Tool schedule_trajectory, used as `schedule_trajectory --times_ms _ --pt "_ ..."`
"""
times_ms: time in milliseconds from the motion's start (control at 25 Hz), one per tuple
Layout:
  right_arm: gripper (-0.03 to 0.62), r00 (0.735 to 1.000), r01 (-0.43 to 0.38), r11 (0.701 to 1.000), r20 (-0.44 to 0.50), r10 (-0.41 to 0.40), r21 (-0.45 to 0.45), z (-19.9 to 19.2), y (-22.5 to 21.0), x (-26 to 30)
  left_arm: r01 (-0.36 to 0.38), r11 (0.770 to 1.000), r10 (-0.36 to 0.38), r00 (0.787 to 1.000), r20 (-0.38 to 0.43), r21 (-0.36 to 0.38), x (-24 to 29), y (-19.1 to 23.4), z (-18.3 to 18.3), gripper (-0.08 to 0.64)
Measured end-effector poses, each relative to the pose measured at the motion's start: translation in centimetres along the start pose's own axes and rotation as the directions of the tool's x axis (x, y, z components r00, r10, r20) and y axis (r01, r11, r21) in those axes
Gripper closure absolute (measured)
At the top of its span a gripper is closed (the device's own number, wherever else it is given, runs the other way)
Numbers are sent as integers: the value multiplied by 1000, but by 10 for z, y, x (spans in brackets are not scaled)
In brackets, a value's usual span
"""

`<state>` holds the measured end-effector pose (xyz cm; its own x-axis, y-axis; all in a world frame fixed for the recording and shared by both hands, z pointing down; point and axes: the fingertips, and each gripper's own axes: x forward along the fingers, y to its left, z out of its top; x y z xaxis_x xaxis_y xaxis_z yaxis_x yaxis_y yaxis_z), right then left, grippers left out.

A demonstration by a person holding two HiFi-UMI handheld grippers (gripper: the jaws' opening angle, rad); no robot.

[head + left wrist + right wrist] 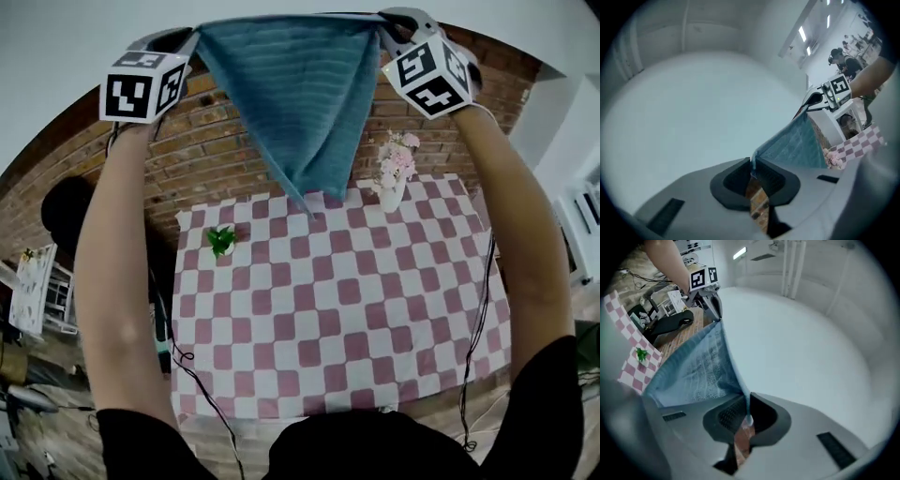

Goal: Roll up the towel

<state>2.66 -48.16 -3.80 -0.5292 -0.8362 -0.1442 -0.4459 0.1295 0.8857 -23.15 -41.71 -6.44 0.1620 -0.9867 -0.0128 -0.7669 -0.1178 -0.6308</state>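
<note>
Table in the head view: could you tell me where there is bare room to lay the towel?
The table is bare from the plant and the vase down to its near edge. Only the far edge is crowded: plant left, vase right, the towel hanging between them.

Left arm and right arm stretch high and forward. Left gripper and right gripper (jaws closed) each pinch a towel corner.
</note>
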Motion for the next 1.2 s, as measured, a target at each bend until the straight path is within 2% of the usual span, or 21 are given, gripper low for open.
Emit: schedule_trajectory --times_ms 80,160,240,360,560,800,960,1080,1200 --pt "578 1000 13 999 23 -12 -40 17 -11 -20 4 1000 -5 999 46 19 -17 3 12 525" --pt "577 999 -24 999 29 26 -45 22 -1 -40 23 999 -25 997 69 36 -33 -9 6 525" --pt "577 995 -92 996 32 92 -14 18 28 -63 57 997 -61 996 72 60 -55 -34 -14 525" --pt "577 977 -210 977 32 210 24 0 92 -108 137 986 -141 990 30 96 -97 -96 -67 525" --pt "577 938 -345 938 -3 345 42 -30 213 -201 232 972 -229 971 -65 30 -173 -202 -153 525" --pt "577 890 -449 889 -43 454 89 -55 320 -310 232 972 -236 959 -157 -45 -258 -306 -214 526" --pt "575 854 -505 855 -70 515 118 -72 371 -380 240 966 -257 936 -241 -98 -318 -368 -237 525" --pt "575 840 -523 838 -69 538 154 -73 390 -431 248 963 -269 922 -279 -109 -363 -408 -241 525" --pt "575 833 -536 826 -50 551 174 -70 402 -480 244 964 -264 917 -298 -102 -405 -437 -236 525"
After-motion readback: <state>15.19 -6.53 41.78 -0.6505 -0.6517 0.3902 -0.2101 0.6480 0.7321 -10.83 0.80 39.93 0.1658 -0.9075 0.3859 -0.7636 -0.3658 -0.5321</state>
